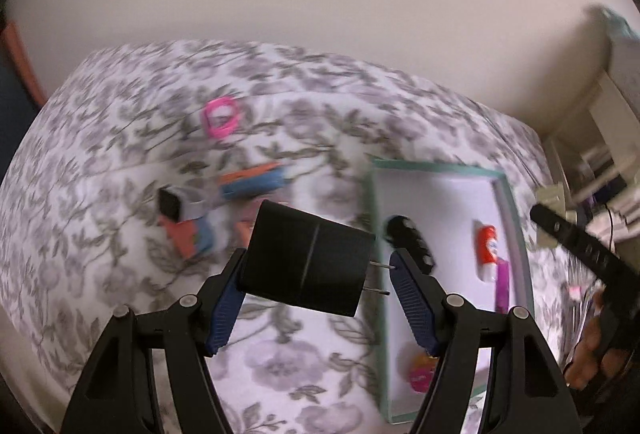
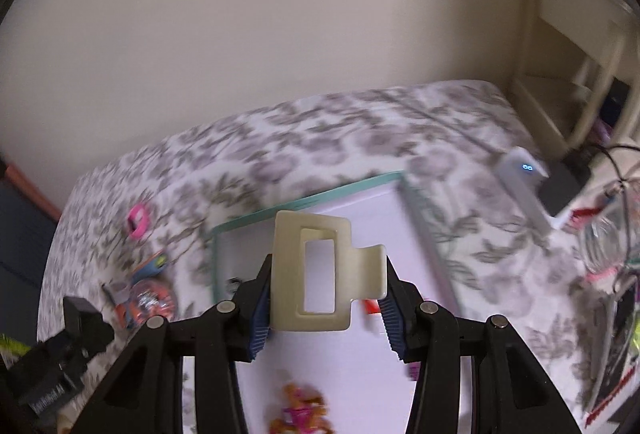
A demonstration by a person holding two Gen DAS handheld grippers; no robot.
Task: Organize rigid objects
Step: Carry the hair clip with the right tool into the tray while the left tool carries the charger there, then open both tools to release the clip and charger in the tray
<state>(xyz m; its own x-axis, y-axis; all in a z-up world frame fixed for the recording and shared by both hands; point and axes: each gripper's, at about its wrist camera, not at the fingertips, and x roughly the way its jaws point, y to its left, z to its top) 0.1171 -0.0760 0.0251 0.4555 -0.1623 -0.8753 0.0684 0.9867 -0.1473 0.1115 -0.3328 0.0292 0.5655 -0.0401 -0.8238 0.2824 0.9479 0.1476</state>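
My left gripper [image 1: 316, 270] is shut on a black wall charger [image 1: 306, 260], its prongs pointing right, held above the floral bedspread just left of the teal-rimmed white tray [image 1: 374, 234]. My right gripper [image 2: 326, 286] is shut on a cream hair claw clip [image 2: 320, 274], held over the same tray [image 2: 304, 204]. In the tray lie a black oblong object [image 1: 410, 240], a red-and-white tube [image 1: 488, 252], a purple stick [image 1: 503, 286] and a small pink-orange toy [image 2: 298, 410]. The other gripper shows at each view's edge [image 1: 576, 246] [image 2: 80, 322].
On the bed left of the tray lie a pink hair tie [image 1: 220, 120], orange-and-blue items [image 1: 252, 180] and a small black-and-white block [image 1: 176, 204]. A white power bank [image 2: 524, 186], cables and clutter lie at the bed's right side by cream shelves [image 2: 576, 66].
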